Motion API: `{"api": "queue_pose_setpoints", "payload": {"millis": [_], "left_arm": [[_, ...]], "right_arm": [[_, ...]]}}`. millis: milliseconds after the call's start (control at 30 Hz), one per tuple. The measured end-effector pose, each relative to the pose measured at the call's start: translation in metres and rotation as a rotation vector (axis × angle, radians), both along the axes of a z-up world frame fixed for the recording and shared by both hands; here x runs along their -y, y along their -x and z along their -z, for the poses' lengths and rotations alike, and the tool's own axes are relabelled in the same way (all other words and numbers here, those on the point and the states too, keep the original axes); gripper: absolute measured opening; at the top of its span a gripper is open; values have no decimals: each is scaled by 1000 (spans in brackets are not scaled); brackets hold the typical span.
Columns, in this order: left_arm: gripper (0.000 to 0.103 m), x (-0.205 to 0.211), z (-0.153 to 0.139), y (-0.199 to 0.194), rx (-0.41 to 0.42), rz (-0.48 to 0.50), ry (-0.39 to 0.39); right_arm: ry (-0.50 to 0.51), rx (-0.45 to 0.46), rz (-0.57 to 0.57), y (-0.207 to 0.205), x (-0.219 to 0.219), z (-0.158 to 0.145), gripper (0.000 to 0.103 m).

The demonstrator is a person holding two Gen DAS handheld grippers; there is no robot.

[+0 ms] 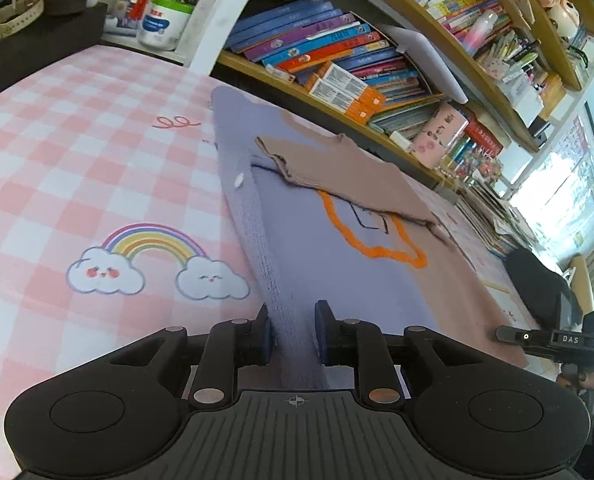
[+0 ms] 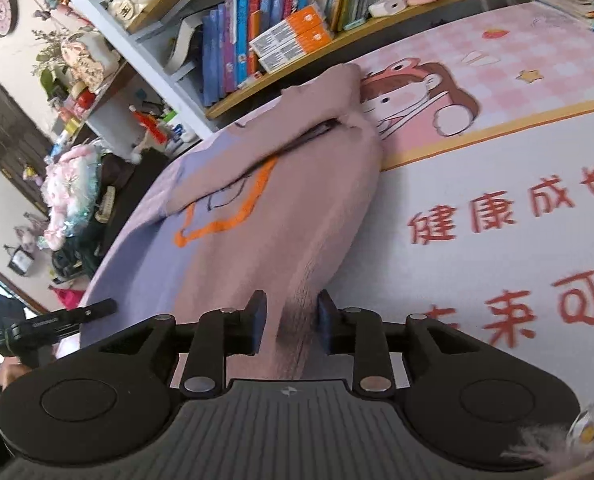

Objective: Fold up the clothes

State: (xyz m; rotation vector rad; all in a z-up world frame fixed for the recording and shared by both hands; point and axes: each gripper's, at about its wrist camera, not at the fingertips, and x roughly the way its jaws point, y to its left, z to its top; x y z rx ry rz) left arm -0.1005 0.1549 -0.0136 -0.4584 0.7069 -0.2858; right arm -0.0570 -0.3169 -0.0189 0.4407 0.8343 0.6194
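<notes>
A knit sweater, lavender on one half and dusty pink on the other with an orange outline on its front [image 1: 373, 252], lies on the patterned mat. My left gripper [image 1: 295, 330] is shut on the sweater's lavender ribbed edge [image 1: 265, 248], which rises taut into the jaws. My right gripper [image 2: 291, 322] is shut on the sweater's pink edge [image 2: 297, 248]. A pink sleeve [image 1: 337, 164] is folded across the sweater's chest. Each gripper shows in the other's view: the right one at the right edge [image 1: 545, 338], the left one at the left edge [image 2: 57, 322].
The sweater lies on a pink checked mat [image 1: 77, 140] with a rainbow print; its other end carries red Chinese characters [image 2: 517, 216]. A bookshelf [image 1: 337, 56] full of books runs along the far edge. A white jar [image 1: 163, 24] and pen holders stand at the far left corner.
</notes>
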Motion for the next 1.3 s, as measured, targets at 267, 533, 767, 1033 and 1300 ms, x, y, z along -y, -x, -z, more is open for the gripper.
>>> {"api": "queue_pose_setpoints", "payload": {"millis": [267, 533, 767, 1033, 1300], "left_arm": [[20, 1, 2, 1, 16, 5, 10], [20, 0, 2, -1, 13, 12, 27], [17, 0, 3, -4, 5, 30, 51], [17, 21, 2, 6, -9, 124, 49], [17, 16, 3, 24, -33, 151, 84]], "right_arm": [[-16, -1, 1, -1, 3, 4, 17], [-20, 7, 0, -1, 5, 5, 17], [-10, 13, 41, 6, 14, 5, 9], [15, -4, 83, 35, 40, 2, 9], [21, -7, 22, 59, 44, -1, 11]]}}
